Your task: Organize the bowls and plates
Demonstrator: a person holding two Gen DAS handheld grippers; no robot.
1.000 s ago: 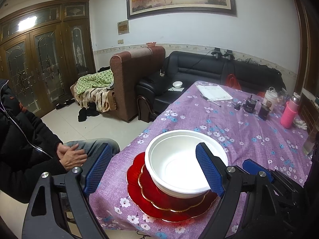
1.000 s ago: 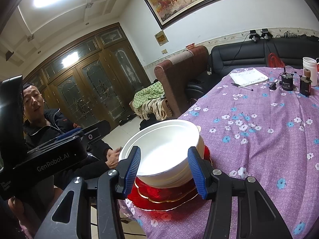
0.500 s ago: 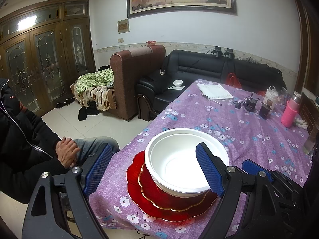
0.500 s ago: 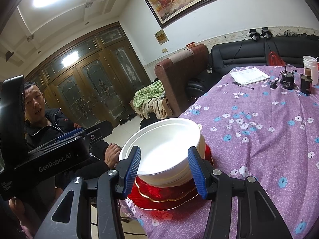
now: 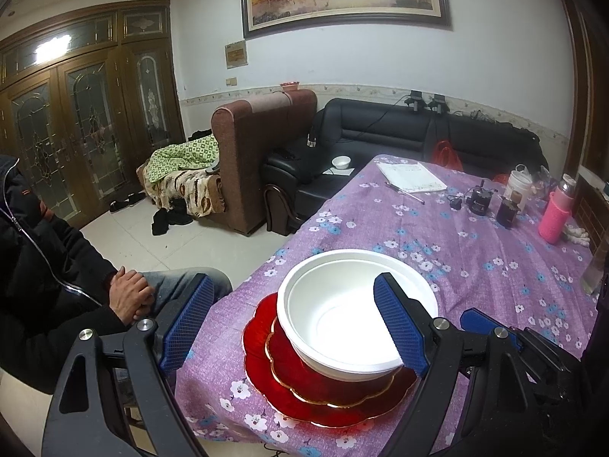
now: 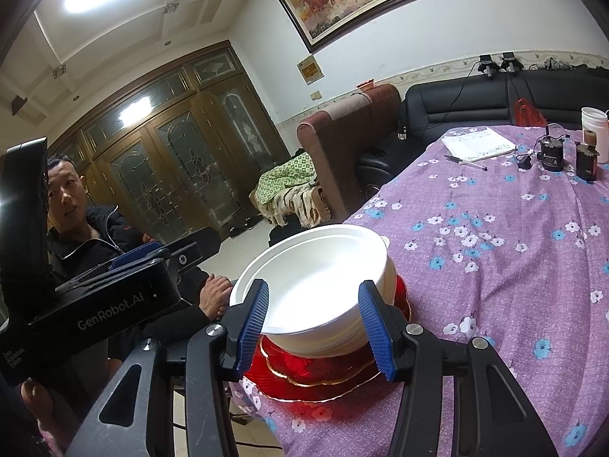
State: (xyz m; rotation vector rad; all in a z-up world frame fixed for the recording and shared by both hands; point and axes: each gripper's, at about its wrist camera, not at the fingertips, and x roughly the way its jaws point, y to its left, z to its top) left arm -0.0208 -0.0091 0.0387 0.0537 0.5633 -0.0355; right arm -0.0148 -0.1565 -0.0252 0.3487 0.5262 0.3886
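White nested bowls (image 5: 342, 312) sit on stacked red plates with gold rims (image 5: 304, 392) near the front corner of the table with the purple flowered cloth (image 5: 475, 259). My left gripper (image 5: 293, 327) is open and empty, held above and just short of the stack. My right gripper (image 6: 312, 323) is open and empty, its blue pads (image 6: 375, 323) level with the bowls (image 6: 312, 285) on the red plates (image 6: 323, 377), not touching. The left gripper's body (image 6: 95, 304) shows at the left of the right wrist view.
A seated man in a black jacket (image 5: 45, 278) is close to the table's left edge. At the far end are a notebook (image 5: 411, 177), pen, small dark jars (image 5: 506, 209), white cup and pink bottle (image 5: 555, 217). Sofas (image 5: 380, 141) stand beyond.
Both grippers have drawn back and risen slightly from the stack, staying open. The man's hands shifted in his lap.
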